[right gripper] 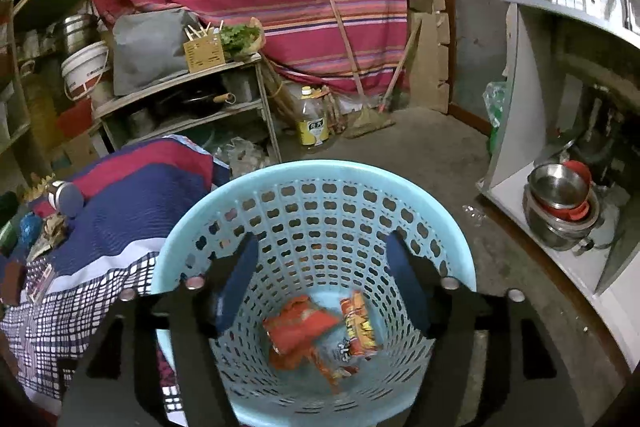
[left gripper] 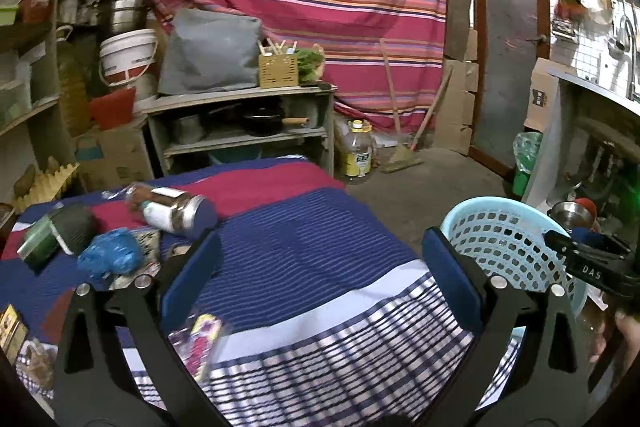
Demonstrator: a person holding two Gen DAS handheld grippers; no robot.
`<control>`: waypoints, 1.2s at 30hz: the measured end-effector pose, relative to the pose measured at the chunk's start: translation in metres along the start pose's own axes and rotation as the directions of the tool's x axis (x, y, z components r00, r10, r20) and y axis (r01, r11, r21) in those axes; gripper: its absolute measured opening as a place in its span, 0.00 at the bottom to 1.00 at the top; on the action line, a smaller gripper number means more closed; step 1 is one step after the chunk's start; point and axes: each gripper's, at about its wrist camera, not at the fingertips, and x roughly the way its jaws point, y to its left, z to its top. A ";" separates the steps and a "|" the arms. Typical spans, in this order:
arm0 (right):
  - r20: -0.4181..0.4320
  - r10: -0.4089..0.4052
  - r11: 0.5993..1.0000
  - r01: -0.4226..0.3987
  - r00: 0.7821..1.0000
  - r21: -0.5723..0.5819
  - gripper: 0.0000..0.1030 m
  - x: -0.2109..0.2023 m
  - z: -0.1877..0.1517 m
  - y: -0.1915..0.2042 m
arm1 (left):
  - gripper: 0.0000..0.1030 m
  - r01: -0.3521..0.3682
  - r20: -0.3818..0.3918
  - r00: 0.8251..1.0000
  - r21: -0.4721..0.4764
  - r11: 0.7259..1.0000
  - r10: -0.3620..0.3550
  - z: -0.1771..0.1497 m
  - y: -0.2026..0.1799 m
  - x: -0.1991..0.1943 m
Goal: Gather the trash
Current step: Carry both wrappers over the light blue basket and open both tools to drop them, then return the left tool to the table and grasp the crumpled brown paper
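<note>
A light blue perforated basket (right gripper: 316,195) stands on the floor by the cloth-covered table (left gripper: 304,251); it also shows in the left wrist view (left gripper: 504,227). Red and orange snack wrappers (right gripper: 304,327) lie at its bottom. My right gripper (right gripper: 320,279) hangs open and empty over the basket's mouth. My left gripper (left gripper: 320,275) is open and empty above the table. On the table's left lie a crumpled blue plastic bag (left gripper: 110,259), a jar with a blue lid (left gripper: 176,213), a green container (left gripper: 48,239) and a pink-yellow wrapper (left gripper: 202,339).
A low shelf (left gripper: 240,107) with pots stands behind the table. A yellow-labelled bottle (left gripper: 358,151) and a broom (left gripper: 400,155) are on the floor by the striped curtain. A white cabinet with steel bowls (right gripper: 560,203) is at the right.
</note>
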 end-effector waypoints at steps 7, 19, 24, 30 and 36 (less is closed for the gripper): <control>0.038 0.037 0.999 -0.036 0.999 -0.037 0.81 -0.022 -0.001 0.048 | 0.95 -0.094 0.007 0.995 -0.040 0.995 0.095 -0.012 0.064 -0.036; 0.014 0.165 0.977 -0.162 0.986 -0.139 0.84 -0.036 -0.031 0.170 | 0.94 -0.344 -0.112 0.936 -0.098 0.934 0.333 -0.064 0.218 -0.079; -0.012 0.201 0.966 -0.200 0.980 -0.164 0.84 -0.037 -0.041 0.206 | 0.94 -0.379 -0.172 0.917 -0.092 0.921 0.360 -0.091 0.251 -0.086; -0.019 0.214 0.952 -0.213 0.977 -0.218 0.84 -0.044 -0.051 0.241 | 0.85 -0.343 -0.252 0.920 -0.139 0.929 0.302 -0.109 0.273 -0.077; -0.043 0.205 0.941 -0.210 0.978 -0.266 0.84 -0.043 -0.057 0.262 | 0.62 -0.268 -0.308 0.927 -0.141 0.953 0.215 -0.115 0.273 -0.063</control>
